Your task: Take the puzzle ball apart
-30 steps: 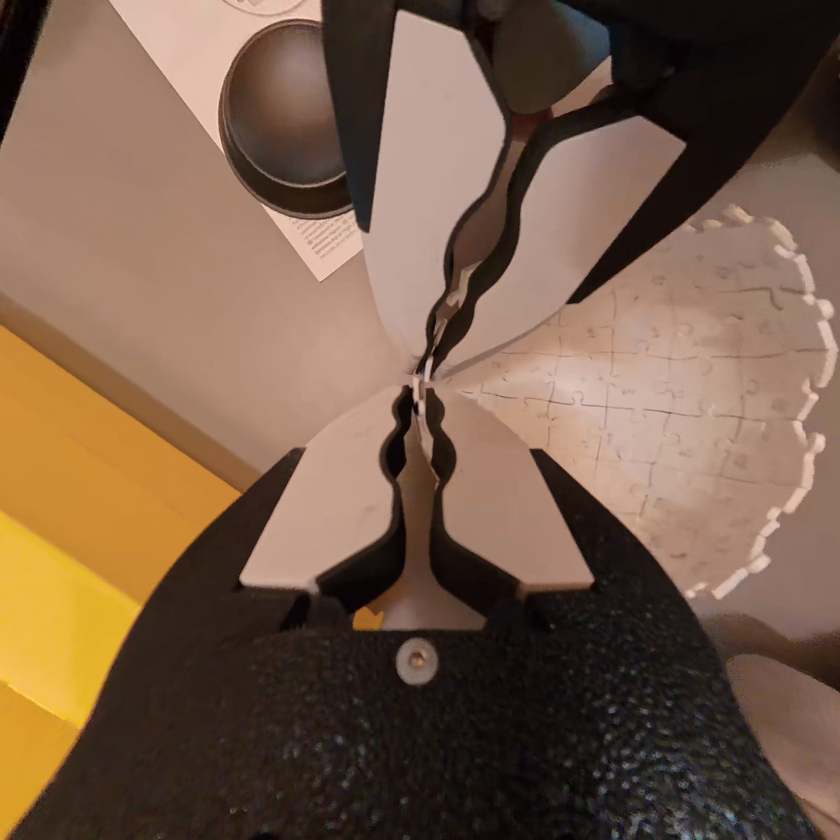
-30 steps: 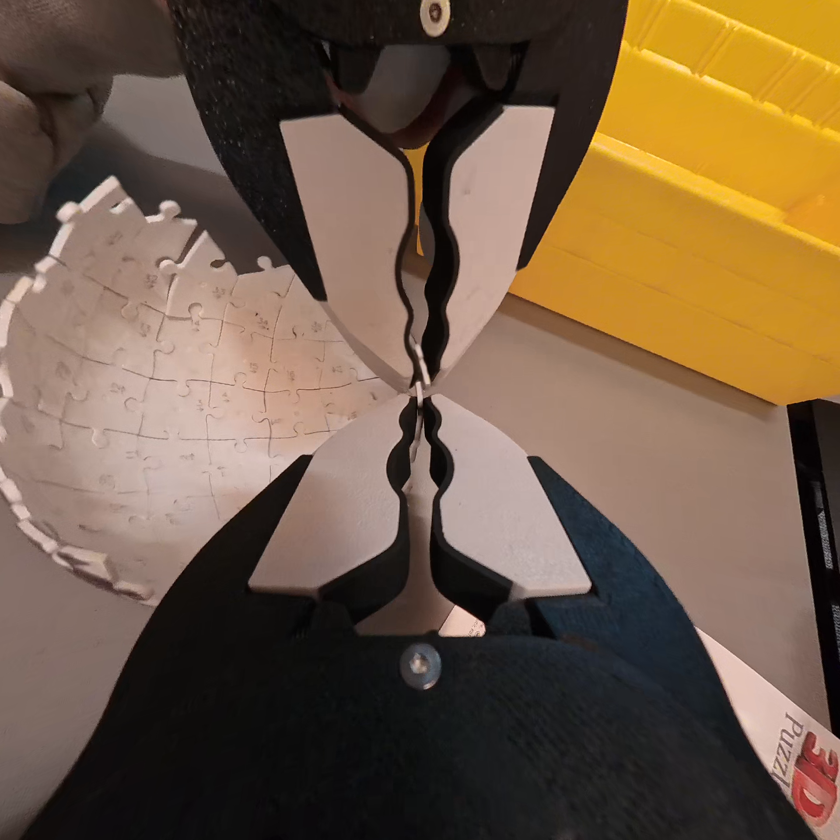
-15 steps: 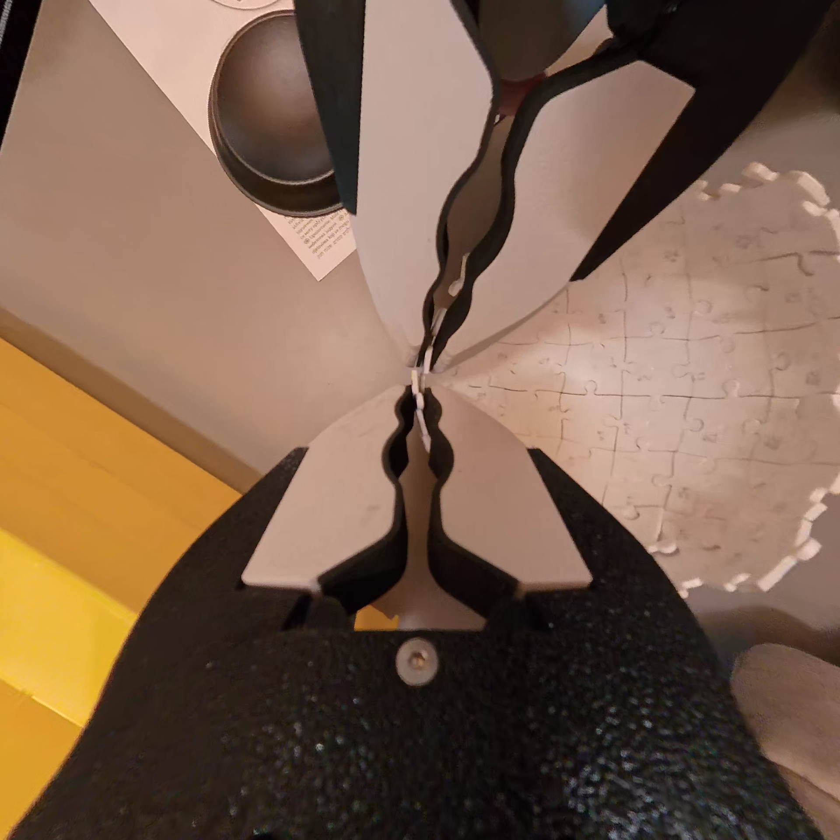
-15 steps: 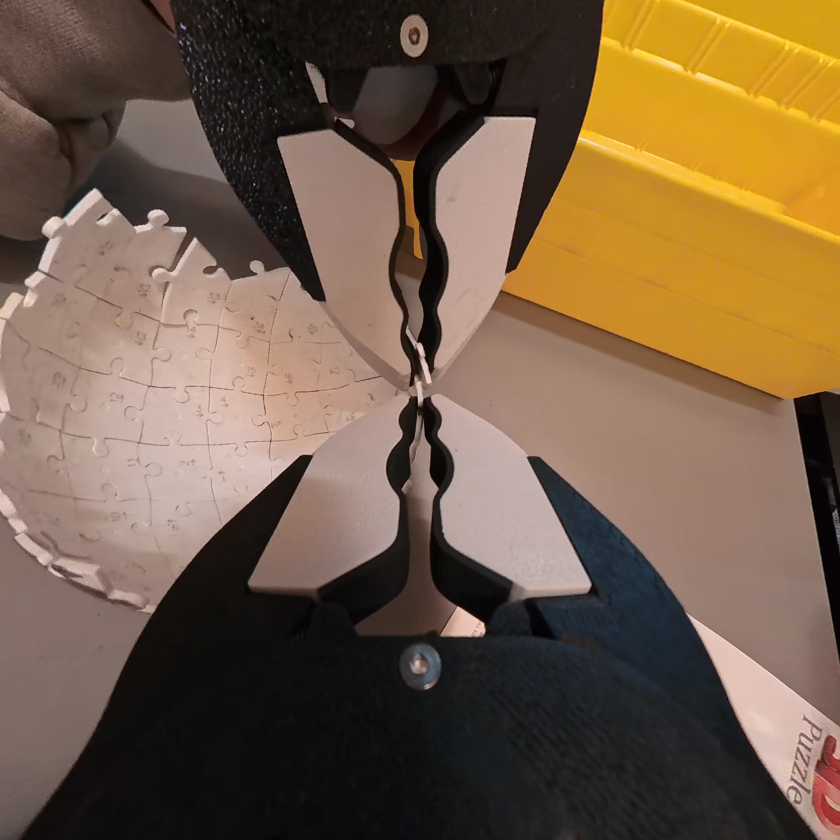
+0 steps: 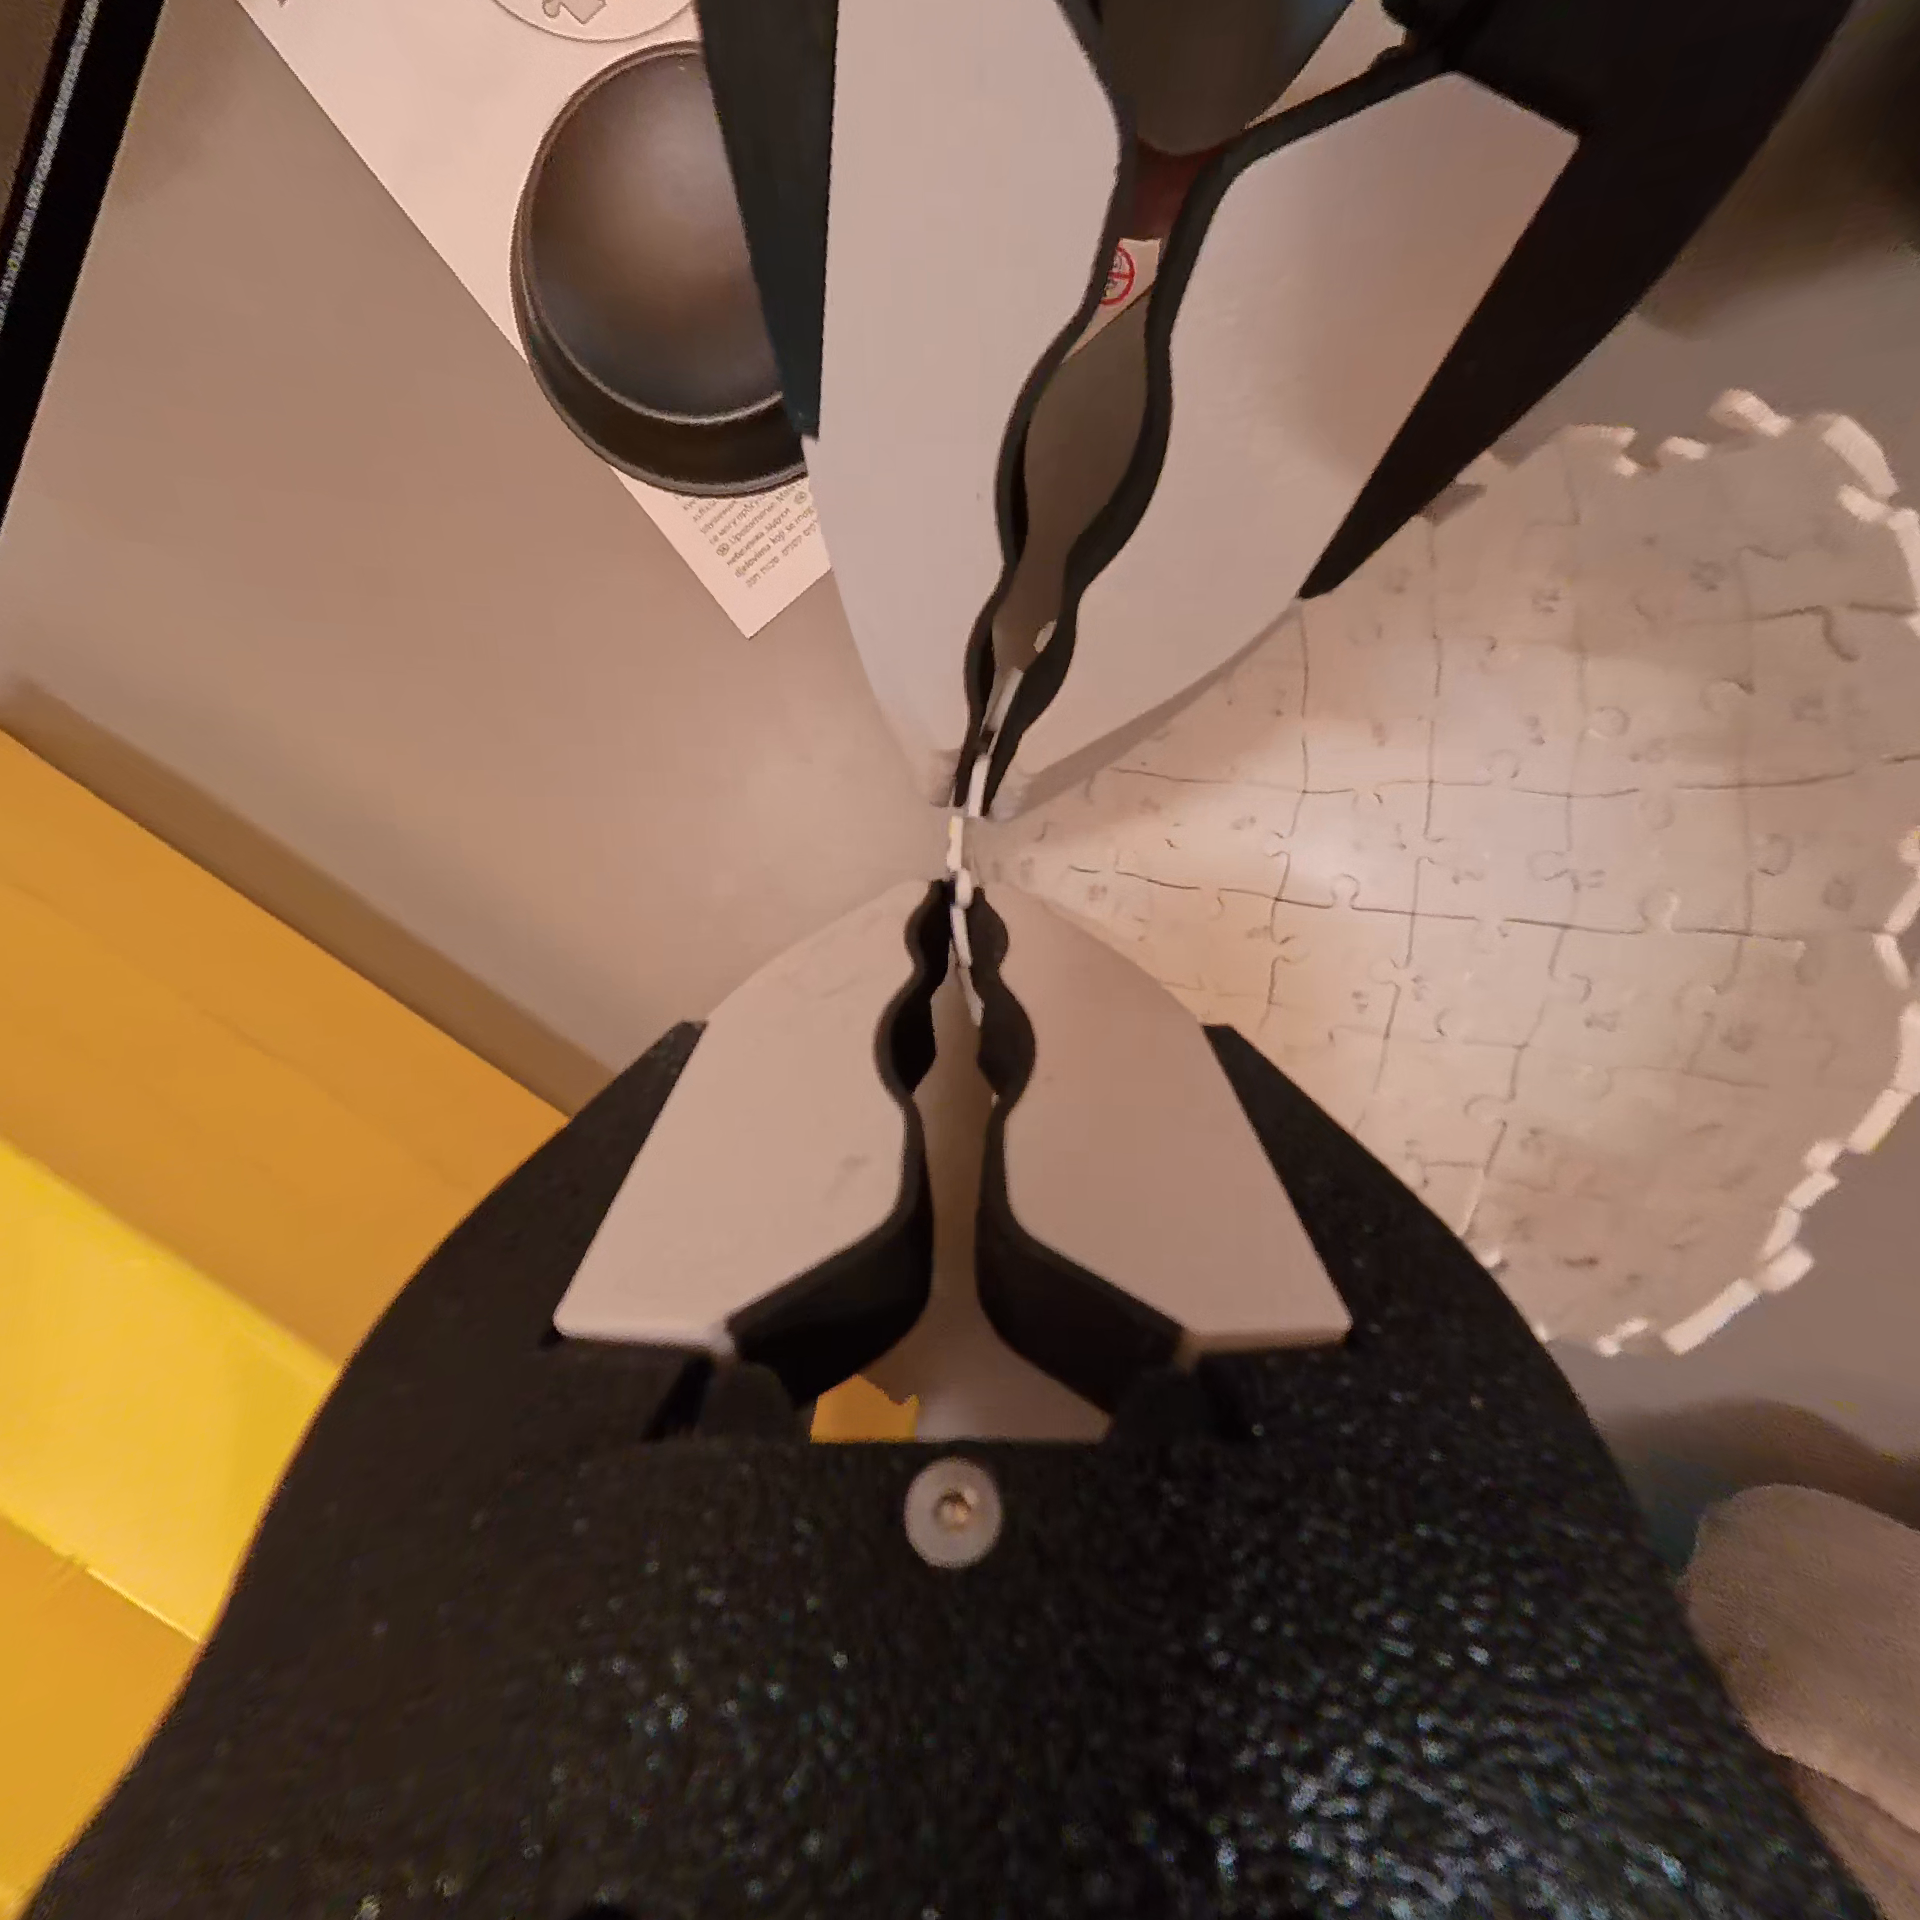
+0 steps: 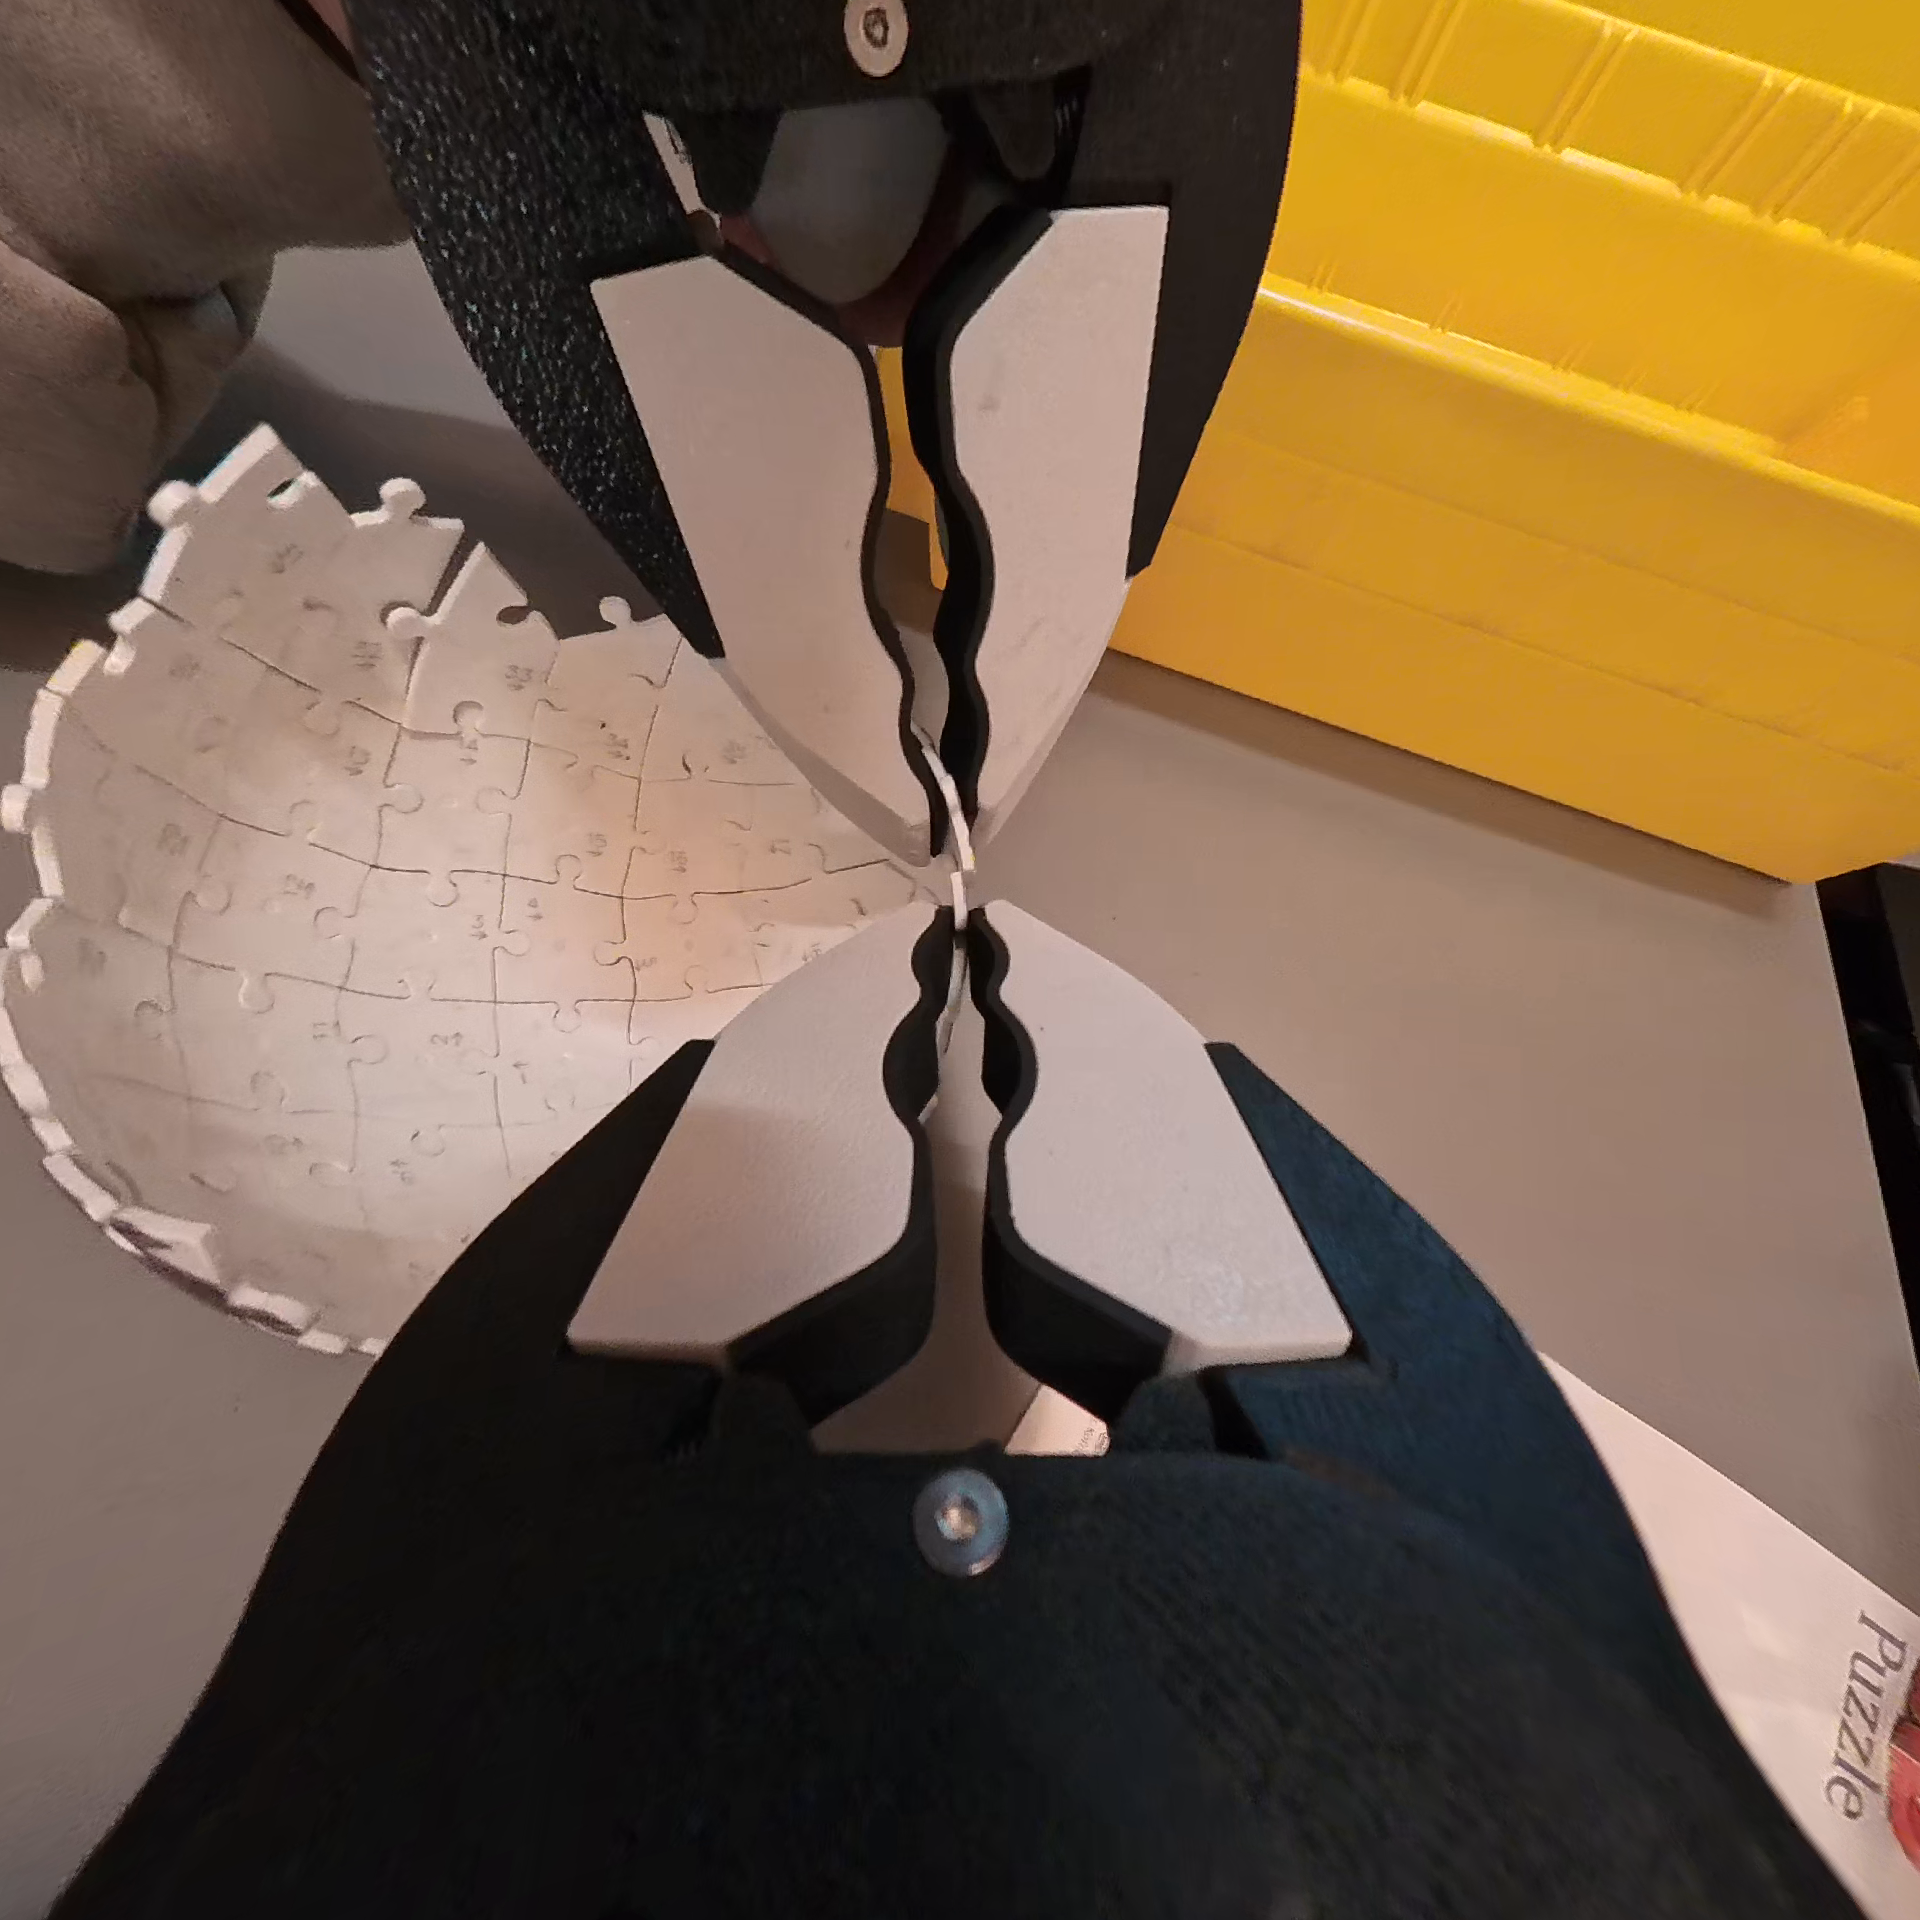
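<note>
Since a second ago: half-shell (image 5: 1558, 935) drifted slightly right in left wrist view; both claws kept pinch on strip.

Yellow bin (image 5: 156, 1247) closes far left edge; grey table (image 5: 416, 727) bare beside it.

Left gripper (image 5: 961, 914) and right gripper (image 5: 982, 779) meet tip to tip, each clamped on white puzzle strip (image 5: 964, 883), edge-on, long axis running claw to claw, above table.

Half-shell right, hollow up, jagged rim, apart from strip.
</note>
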The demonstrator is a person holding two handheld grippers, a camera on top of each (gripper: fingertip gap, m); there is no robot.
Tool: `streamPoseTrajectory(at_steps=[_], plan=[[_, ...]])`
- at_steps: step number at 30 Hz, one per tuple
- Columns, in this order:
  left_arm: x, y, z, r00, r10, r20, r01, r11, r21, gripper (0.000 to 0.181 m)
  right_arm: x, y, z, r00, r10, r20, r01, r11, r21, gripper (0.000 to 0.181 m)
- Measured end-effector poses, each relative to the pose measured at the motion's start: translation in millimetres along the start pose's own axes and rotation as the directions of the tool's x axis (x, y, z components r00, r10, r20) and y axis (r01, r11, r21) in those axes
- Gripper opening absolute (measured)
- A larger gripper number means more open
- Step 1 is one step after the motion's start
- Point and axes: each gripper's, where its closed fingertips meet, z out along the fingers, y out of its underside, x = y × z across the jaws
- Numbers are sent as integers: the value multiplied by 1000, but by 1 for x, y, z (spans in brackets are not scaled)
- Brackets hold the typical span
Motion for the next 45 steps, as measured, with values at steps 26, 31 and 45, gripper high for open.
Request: streamPoseTrajectory(at_steps=[26,31,45], plan=[[-6,6,3,998,27,51,-24,999,-44,15,8,-6,-9,999,33,-40,-32,999,40,24],[-7,5,1,998,21,64,-19,999,-38,16,12,-8,-16,997,50,-58,-46,997,69,20],[-3,6,-6,998,-8,61,9,1000,-23,18,1,-10,-9,1000,16,-15,-15,999,50,19]])
